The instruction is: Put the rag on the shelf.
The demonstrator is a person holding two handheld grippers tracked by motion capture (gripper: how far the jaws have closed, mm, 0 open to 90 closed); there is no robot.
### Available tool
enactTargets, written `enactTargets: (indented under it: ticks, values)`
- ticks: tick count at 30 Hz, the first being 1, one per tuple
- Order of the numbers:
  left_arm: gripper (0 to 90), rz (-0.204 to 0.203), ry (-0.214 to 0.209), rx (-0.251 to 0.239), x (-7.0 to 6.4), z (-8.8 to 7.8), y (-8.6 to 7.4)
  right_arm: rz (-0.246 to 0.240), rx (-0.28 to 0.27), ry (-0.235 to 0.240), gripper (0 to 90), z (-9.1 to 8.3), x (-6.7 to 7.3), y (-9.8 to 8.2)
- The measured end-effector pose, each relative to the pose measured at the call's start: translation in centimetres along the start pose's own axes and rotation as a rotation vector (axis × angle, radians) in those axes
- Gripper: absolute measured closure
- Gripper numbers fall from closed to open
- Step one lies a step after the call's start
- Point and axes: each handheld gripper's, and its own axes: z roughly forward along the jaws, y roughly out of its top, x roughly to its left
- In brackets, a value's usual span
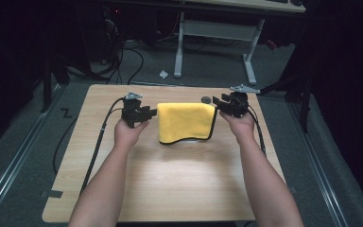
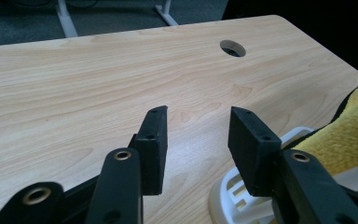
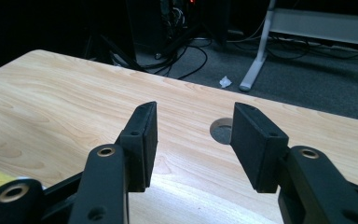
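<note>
Table: a light wood-grain tabletop with rounded corners (image 1: 170, 184), standing on grey carpet in a dark room.
Cloth: a folded yellow microfibre cloth with dark edging (image 1: 185, 120) lies across the far middle of the table, draped over a white slotted plastic object (image 2: 235, 198) whose rim shows beneath its near edge.
Left gripper: the black two-jaw left gripper (image 1: 152, 112) is held just off the cloth's left edge, jaws pointing toward it; whether they touch the fabric cannot be told from above. In the left gripper view (image 2: 198, 140) the jaws stand well apart with bare wood between them and nothing gripped; the cloth and the white object sit at the right jaw's side.
Right gripper: the black two-jaw right gripper (image 1: 216, 103) is held at the cloth's far right corner. In the right gripper view (image 3: 193, 142) its jaws are spread wide and empty, over bare tabletop.
Hole: a round cable hole in the tabletop (image 3: 222, 130) lies just beyond the right gripper's jaws, near the far edge.
Hands: the left hand (image 1: 128, 132) and right hand (image 1: 241, 124) each hold a gripper from behind, forearms coming in from the near side.
Background: a white-legged desk frame (image 1: 215, 33) and a scrap of white paper on the floor (image 1: 163, 74) beyond the table.
</note>
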Motion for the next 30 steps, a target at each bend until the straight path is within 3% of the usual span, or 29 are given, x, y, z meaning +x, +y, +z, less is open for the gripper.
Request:
enactTargets:
  ticks: [8, 12, 16, 19, 24, 30]
  values:
    - [55.7, -0.005, 0.039, 0.009, 0.6, -0.9, -0.5, -0.006, 0.005, -0.021, 53.8, -0.4, 0.2, -0.8]
    - [53.0, 0.02, 0.063, -0.026, 0.3, -1.8, -0.5, -0.001, 0.001, -0.028, 53.1, -1.1, 0.1, -1.0]
    - [50.7, 0.008, 0.067, -0.046, 0.3, -2.9, -0.5, -0.053, -0.027, -0.048, 48.7, -2.2, 0.6, -0.9]
    - [50.4, 0.007, 0.069, -0.058, 0.0, -3.7, -0.7, -0.068, -0.03, -0.05, 46.6, -2.9, 1.0, -0.9]
    - [50.4, 0.05, 0.076, -0.07, -1.3, -5.2, -1.2, -0.081, -0.033, -0.055, 46.0, -4.4, 1.5, -1.1]
    - [50.3, 0.057, 0.063, -0.088, -2.3, -7.1, -3.1, -0.13, -0.042, -0.058, 44.8, -6.4, 2.8, -2.2]
